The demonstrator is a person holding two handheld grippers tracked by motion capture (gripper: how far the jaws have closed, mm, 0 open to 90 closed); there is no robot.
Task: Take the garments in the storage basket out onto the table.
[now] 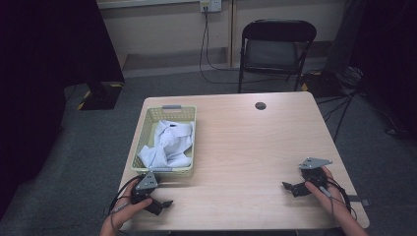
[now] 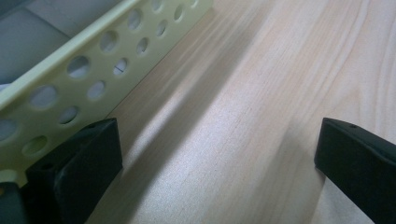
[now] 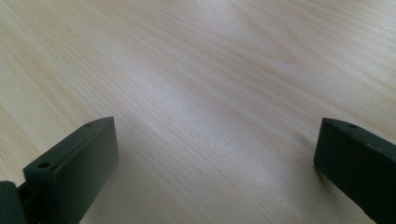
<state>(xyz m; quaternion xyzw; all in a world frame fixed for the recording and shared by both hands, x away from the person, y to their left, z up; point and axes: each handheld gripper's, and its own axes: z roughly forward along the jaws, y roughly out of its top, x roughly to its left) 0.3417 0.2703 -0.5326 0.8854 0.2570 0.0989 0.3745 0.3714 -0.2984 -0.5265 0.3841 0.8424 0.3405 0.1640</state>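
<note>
White cloth [image 1: 169, 142] in basket [image 1: 189, 137] from high view, left hand-held gripper [image 2: 217, 154] spread beside basket wall, right hand-held gripper [image 3: 215, 154] spread

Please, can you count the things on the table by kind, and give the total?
Basket, pale yellow-green, perforated: 1
Crumpled white shirt inside it: 1
Hand-held gripper, both open: 2, the left hand-held gripper and the right hand-held gripper
Total: 4

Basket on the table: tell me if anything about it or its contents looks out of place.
Nothing is damaged or spilled. The basket sits squarely near the table's left edge; the white shirt inside is crumpled, not folded, but stays within the rim. Both grippers rest apart on bare wood.
</note>
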